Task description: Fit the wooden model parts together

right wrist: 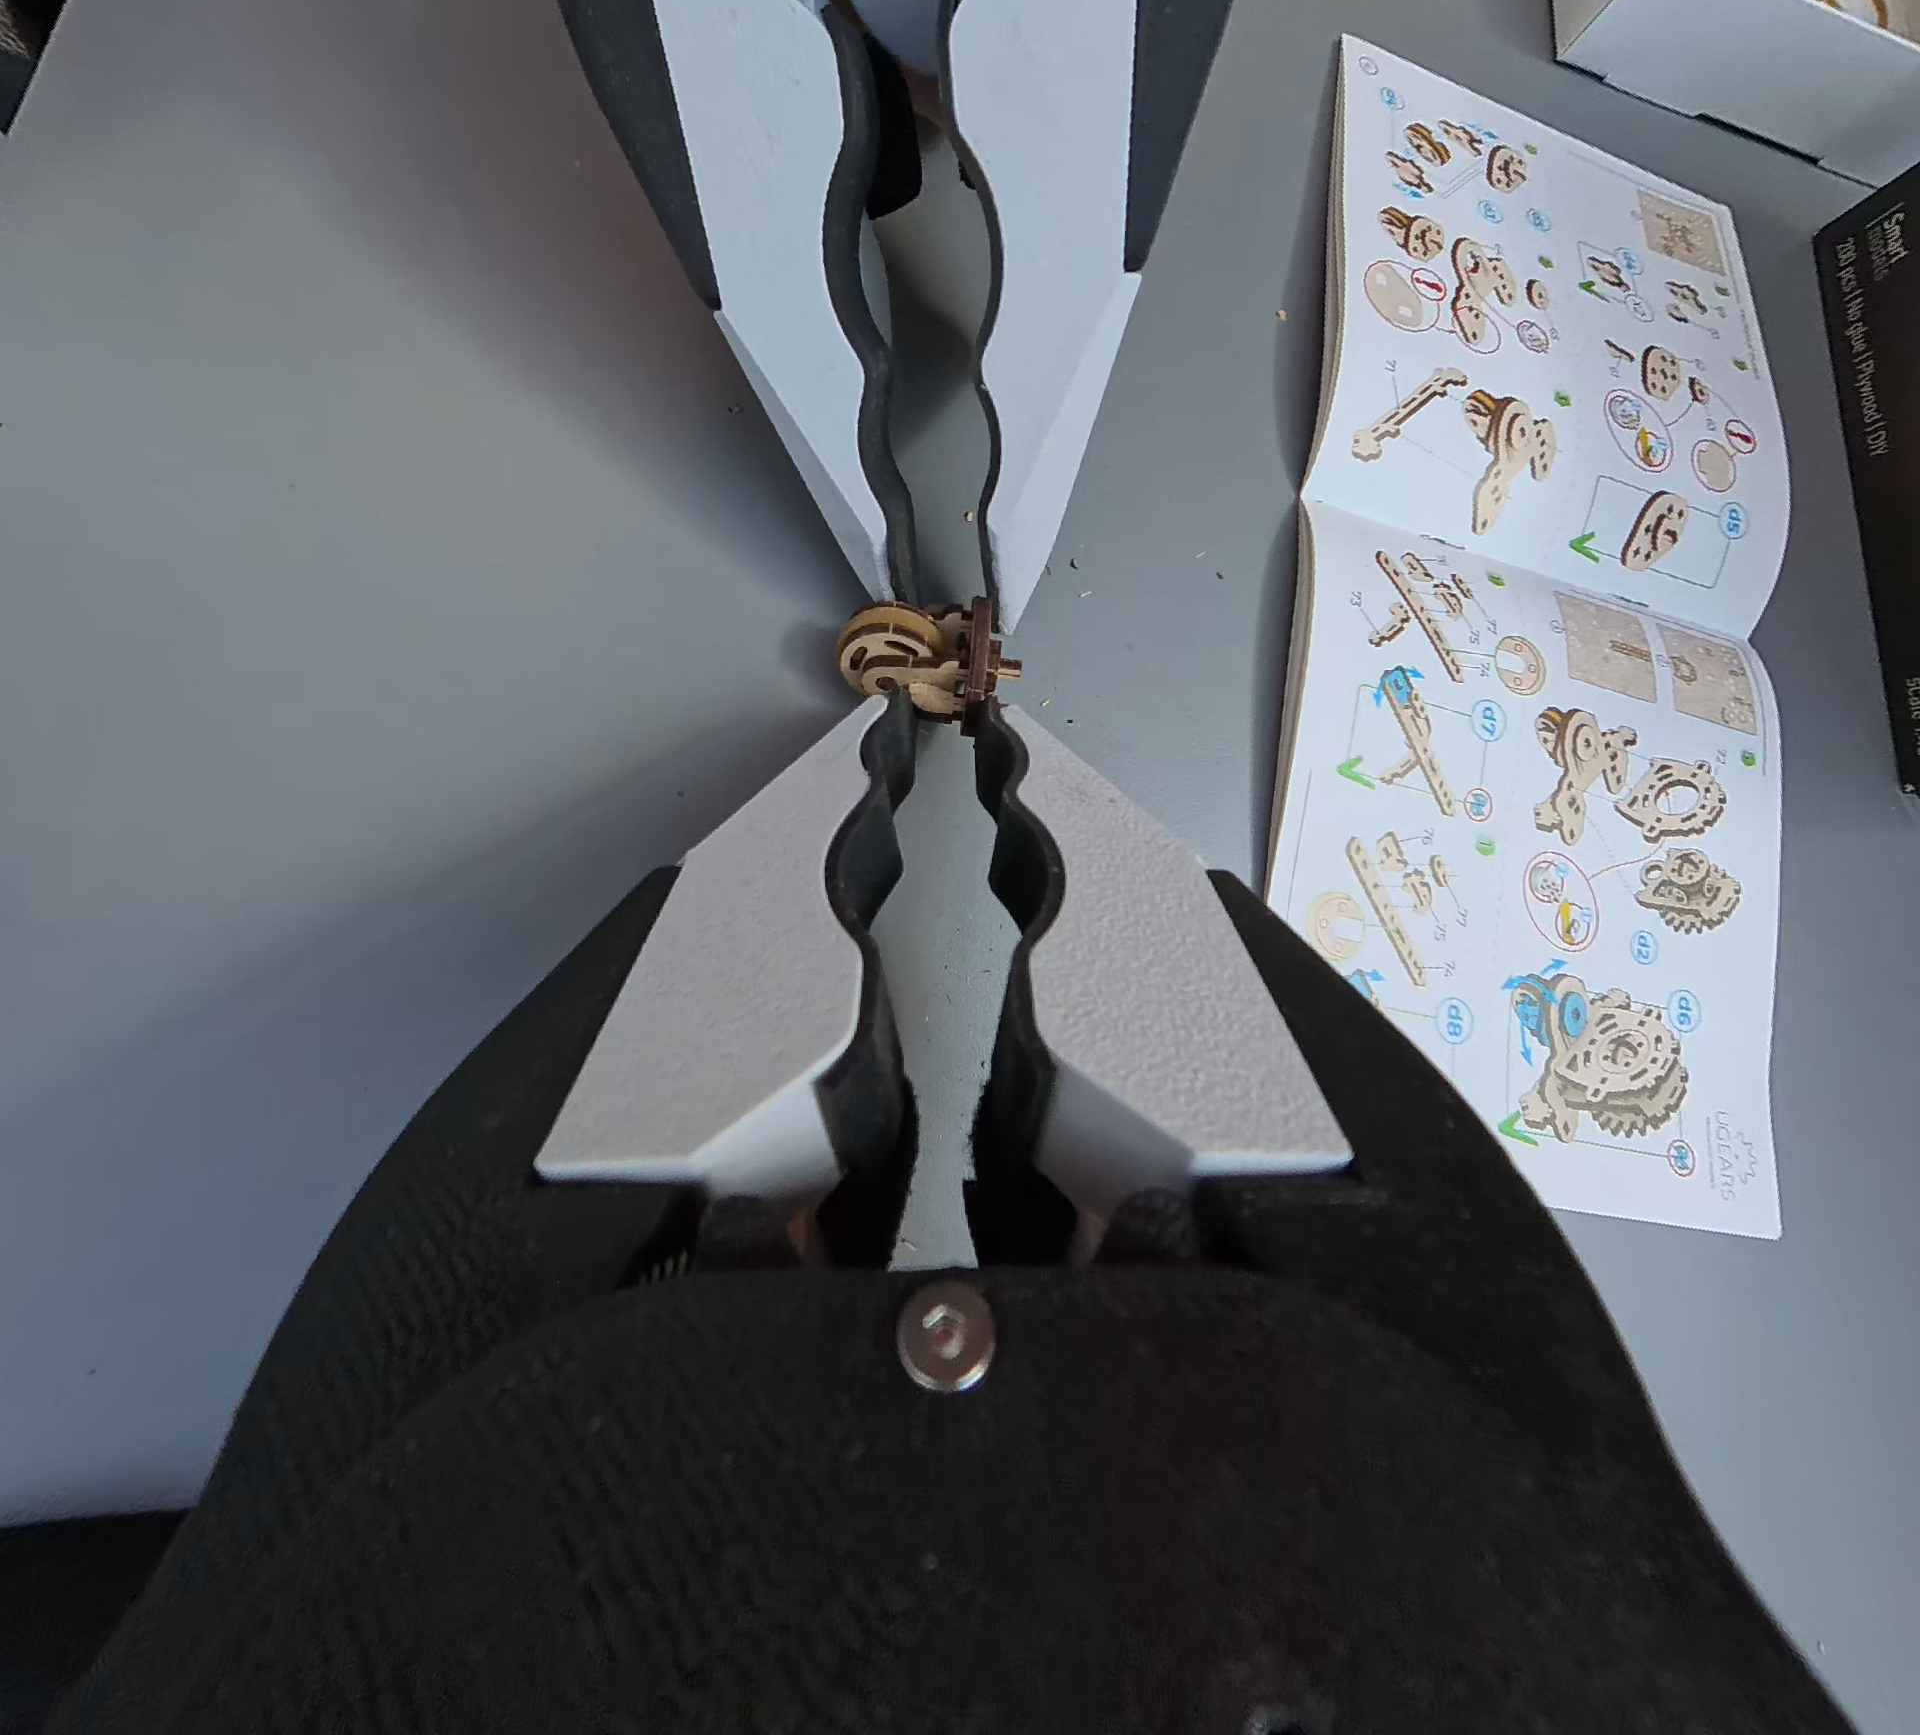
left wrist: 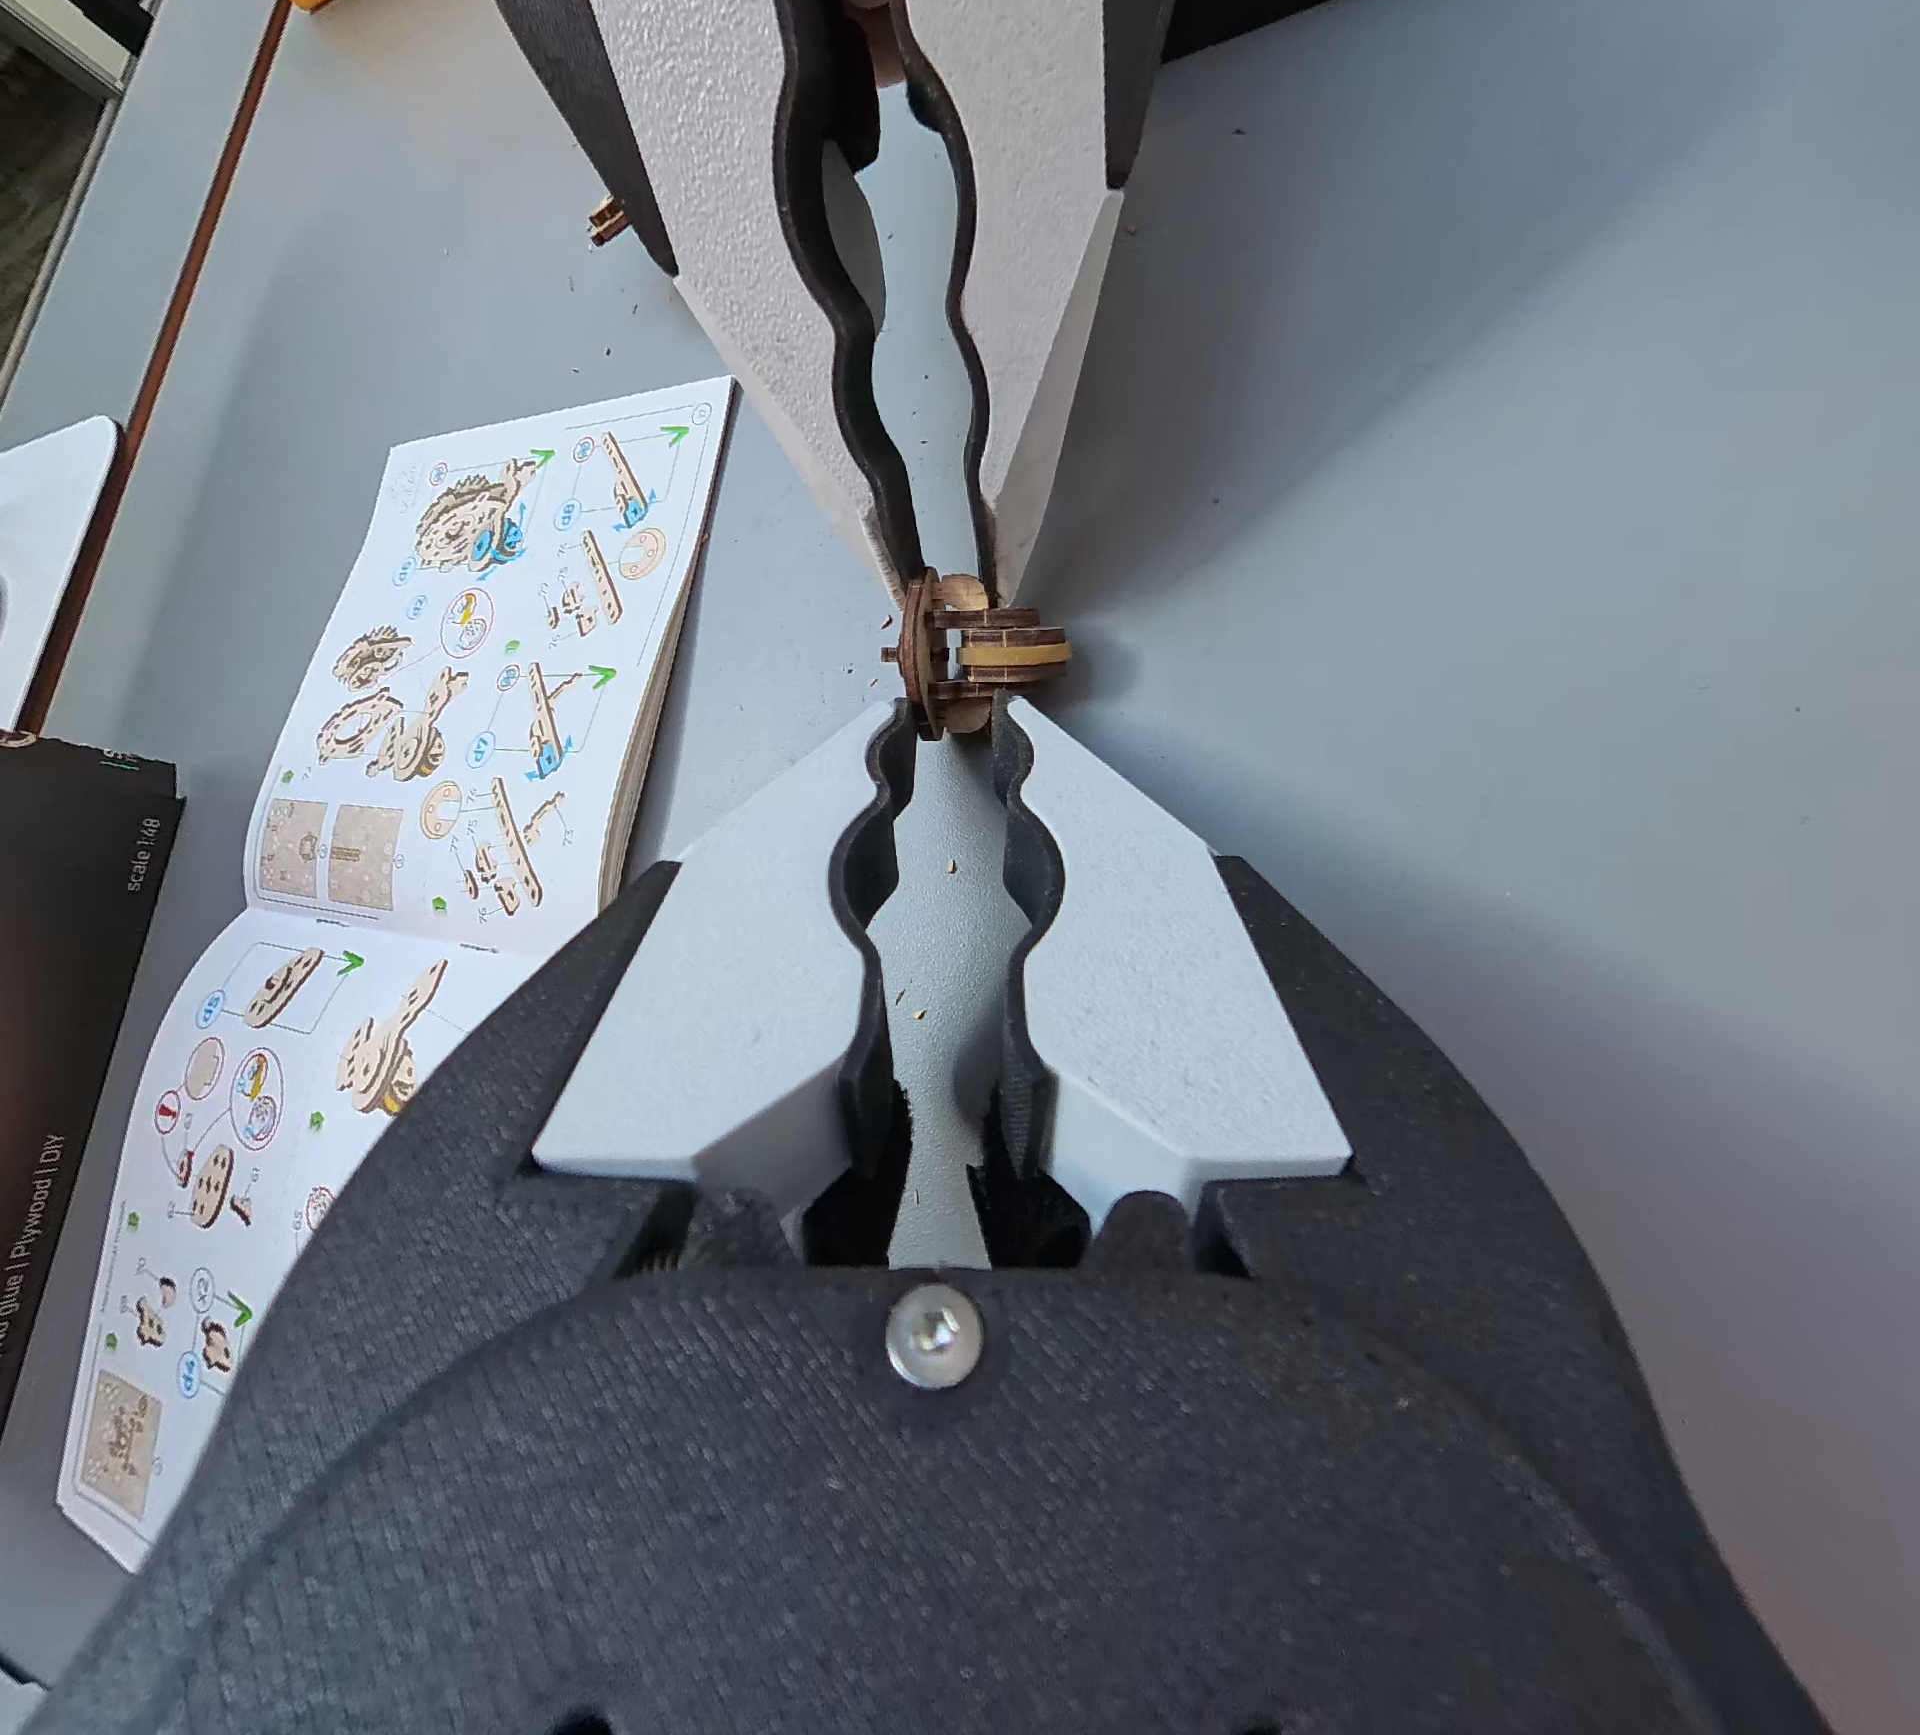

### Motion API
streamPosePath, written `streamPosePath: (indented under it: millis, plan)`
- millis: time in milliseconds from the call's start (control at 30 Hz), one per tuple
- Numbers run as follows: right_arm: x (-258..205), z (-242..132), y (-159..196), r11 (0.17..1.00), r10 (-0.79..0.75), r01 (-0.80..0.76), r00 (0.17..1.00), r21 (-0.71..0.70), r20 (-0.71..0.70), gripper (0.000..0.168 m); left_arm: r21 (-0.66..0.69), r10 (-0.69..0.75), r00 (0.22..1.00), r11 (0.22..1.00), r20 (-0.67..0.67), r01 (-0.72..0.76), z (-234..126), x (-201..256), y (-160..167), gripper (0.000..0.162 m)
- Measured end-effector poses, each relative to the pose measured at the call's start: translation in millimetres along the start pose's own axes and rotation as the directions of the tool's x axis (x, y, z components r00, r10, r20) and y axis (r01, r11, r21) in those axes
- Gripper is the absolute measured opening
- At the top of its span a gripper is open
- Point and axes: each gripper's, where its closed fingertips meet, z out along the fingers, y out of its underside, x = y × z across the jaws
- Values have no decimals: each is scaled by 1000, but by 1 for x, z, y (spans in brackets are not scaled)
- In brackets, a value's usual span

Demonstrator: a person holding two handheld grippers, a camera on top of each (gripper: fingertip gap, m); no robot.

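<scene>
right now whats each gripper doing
Left gripper: closed on the wooden assembly.
Right gripper: closed on the same wooden assembly, from the opposite side.

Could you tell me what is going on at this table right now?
Two handheld grippers meet tip to tip over a grey table. The left gripper and right gripper both pinch one small wooden assembly, holding it just above the surface. An open instruction booklet lies beside them.
</scene>
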Motion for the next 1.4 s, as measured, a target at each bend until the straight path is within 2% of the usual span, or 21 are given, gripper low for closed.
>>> streamPosePath:
  millis: [200, 267, 300, 367, 433, 567, 700, 833, 1000, 1067, 1133, 1400]
  plan:
    - [0, 0, 0, 1000, 4, -5, 999, 20, 32, 12, 26, -54, 998, 998, -39, 55, 0, 0, 0, 12]
    - [5, -1, 2, 999, -38, 38, 999, -3, -16, 12, 39, -99, 994, 994, -55, 102, -5, -4, -3, 20]
    - [6, -2, 2, 998, -63, 63, 997, -13, -32, 12, 81, -120, 992, 989, -41, 123, -12, -11, -8, 25]
    - [7, 0, 1, 996, -82, 80, 995, -27, -63, 12, 183, -176, 984, 967, -34, 179, -24, -22, -23, 25]
    - [7, 1, -1, 993, -110, 107, 991, -40, -81, 12, 222, -176, 984, 958, -36, 180, -26, -23, -32, 25]
    - [6, 1, -5, 989, -143, 140, 984, -39, -105, 12, 130, -64, 998, 990, 4, 63, -11, -12, -24, 17]
    - [4, 2, -7, 986, -165, 162, 979, -36, -116, 12, 89, -37, 999, 995, -2, 37, -5, -8, -18, 5]
    - [4, 2, -10, 981, -193, 195, 973, -2, -129, 12, 96, -33, 999, 995, -2, 33, -7, -8, -16, 4]
    - [3, 3, -14, 988, -122, 129, 989, 85, -87, 12, 120, -33, 999, 992, -21, 35, -10, -8, -13, 3]
    - [6, 1, -14, 988, -107, 116, 990, 105, -95, 3, 123, -55, 998, 991, -34, 59, -11, -8, -12, 2]
    - [9, 1, -14, 990, -77, 87, 993, 111, -92, 3, 125, -63, 997, 990, -41, 68, -11, -9, -12, 1]
    - [16, 3, -10, 999, 13, -8, 988, 31, -156, 6, 123, -76, 997, 989, -30, 79, -11, -13, -10, 1]
